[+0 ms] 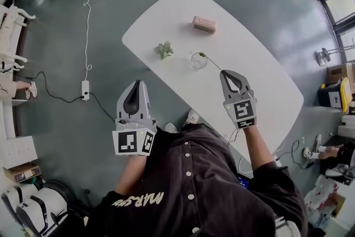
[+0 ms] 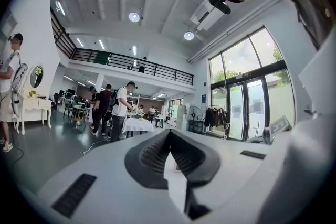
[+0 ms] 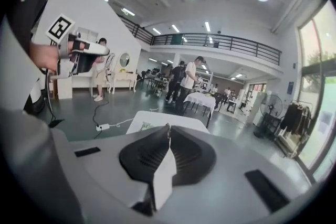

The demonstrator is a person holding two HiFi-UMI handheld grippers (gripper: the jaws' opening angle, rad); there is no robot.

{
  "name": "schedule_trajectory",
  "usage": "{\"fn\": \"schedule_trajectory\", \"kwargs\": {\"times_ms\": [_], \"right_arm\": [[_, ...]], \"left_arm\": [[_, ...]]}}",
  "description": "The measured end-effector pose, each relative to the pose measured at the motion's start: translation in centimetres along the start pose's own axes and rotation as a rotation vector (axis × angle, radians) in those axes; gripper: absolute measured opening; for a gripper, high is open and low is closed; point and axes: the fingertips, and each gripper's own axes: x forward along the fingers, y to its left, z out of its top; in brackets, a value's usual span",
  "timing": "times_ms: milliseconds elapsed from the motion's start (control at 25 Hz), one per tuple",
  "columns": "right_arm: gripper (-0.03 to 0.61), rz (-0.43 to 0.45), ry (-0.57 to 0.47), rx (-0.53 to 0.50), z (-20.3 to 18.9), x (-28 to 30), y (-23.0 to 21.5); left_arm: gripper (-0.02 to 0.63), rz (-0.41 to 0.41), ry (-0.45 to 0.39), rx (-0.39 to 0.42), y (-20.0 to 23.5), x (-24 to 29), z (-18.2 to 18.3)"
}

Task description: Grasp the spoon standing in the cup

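Note:
A clear glass cup (image 1: 198, 60) stands on the white oval table (image 1: 266, 91). A thin spoon (image 1: 211, 62) leans in the cup, its handle slanting out toward the right gripper. My right gripper (image 1: 223, 72) hovers over the table just right of the cup, with its tip close to the handle's end. Its jaws are shut with nothing between them (image 3: 168, 126). My left gripper (image 1: 137, 82) is held off the table's left edge, above the floor, with its jaws shut and empty (image 2: 169, 132). Neither gripper view shows the cup.
A pink box (image 1: 204, 24) lies at the far side of the table. A small green plant (image 1: 164, 50) sits left of the cup. A cable and power strip (image 1: 85, 89) lie on the floor at left. People and tables stand far off in the hall.

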Motion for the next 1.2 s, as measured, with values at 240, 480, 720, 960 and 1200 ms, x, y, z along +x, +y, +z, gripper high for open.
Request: {"fn": "schedule_trajectory", "kwargs": {"times_ms": [240,480,720,960,1200], "right_arm": [[0.011,-0.06,-0.157,0.167,4.3,-3.4,-1.6],[0.011,-0.131,-0.293,0.225,8.8,-6.4,-3.5],[0.011,-0.186,-0.376,0.273,10.9,-9.0,-5.1],[0.011,-0.227,-0.437,0.257,12.8,-10.8,-5.7],[0.011,-0.264,-0.459,0.257,13.1,-11.7,-7.0]], "left_arm": [[0.011,-0.018,-0.025,0.012,-0.5,0.2,0.8],[0.011,-0.02,-0.052,0.027,-0.2,0.3,1.8],[0.011,-0.025,-0.062,0.024,-0.5,0.5,2.3],[0.011,-0.013,-0.07,0.044,0.3,0.4,2.9],[0.011,0.027,-0.08,0.058,1.8,0.1,3.7]]}}
